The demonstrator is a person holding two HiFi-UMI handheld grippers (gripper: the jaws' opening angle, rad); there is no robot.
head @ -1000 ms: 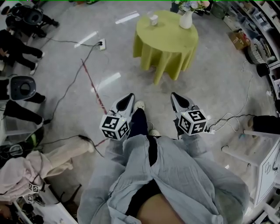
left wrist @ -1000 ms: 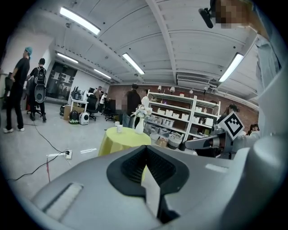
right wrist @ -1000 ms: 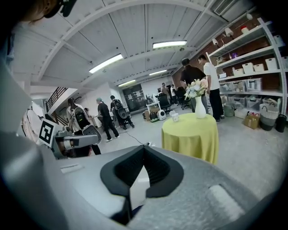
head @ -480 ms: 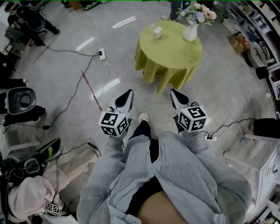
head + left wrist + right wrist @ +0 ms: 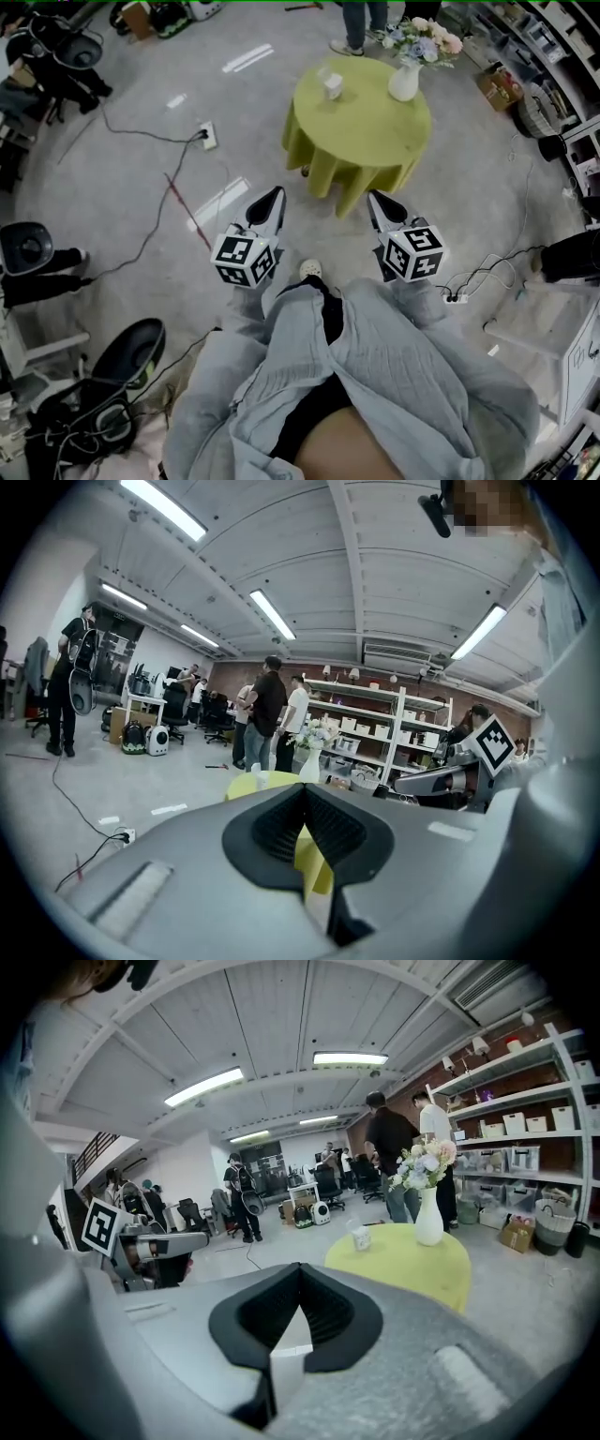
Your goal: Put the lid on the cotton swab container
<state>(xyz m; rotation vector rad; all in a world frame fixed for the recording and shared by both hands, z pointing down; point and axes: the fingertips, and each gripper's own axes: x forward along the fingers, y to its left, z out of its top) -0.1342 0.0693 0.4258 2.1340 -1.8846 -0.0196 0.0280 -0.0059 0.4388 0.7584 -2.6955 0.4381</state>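
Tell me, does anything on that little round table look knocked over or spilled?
Nothing stands out. The vase of flowers and the small container stand upright on the round table, and its yellow-green cloth shows no spill. Only cables trail loose across the floor.

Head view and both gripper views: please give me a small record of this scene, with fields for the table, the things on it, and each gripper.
table: round, yellow-green cloth, ahead of the person
on table: small container at left; white vase with flowers at right
lid: too small to tell
left gripper: shut, empty, over the floor
right gripper: shut, empty, over the floor
bystanders: two, beyond the table
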